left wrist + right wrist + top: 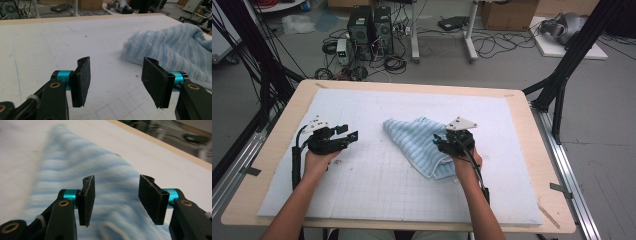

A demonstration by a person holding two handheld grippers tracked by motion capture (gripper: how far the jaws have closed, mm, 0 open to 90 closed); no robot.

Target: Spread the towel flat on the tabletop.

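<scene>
In the high view we see a crumpled blue-striped towel (419,145) lying near the middle of the white gridded mat (377,200), slightly toward three o'clock. Our right gripper (438,140) sits over the towel's near right part, at about four o'clock of the cloth. Our left gripper (350,132) hovers over bare mat at the towel's nine o'clock, near it but apart.

In the left gripper view the jaws stand wide apart with nothing between them, bare mat showing through the gap. The towel (172,47) lies ahead at about two o'clock, one ragged corner pointing our way.

In the right gripper view the jaws also gape wide and grip nothing; the towel (75,170) spreads beneath and beyond them, blurred, so we cannot tell whether the pads touch the cloth.

We judge the main risk to be a poor pinch: closing on a thick bunched fold could lift several layers at once and drag the whole heap instead of freeing one edge. With the left gripper off the cloth, nothing anchors it against sliding.
</scene>
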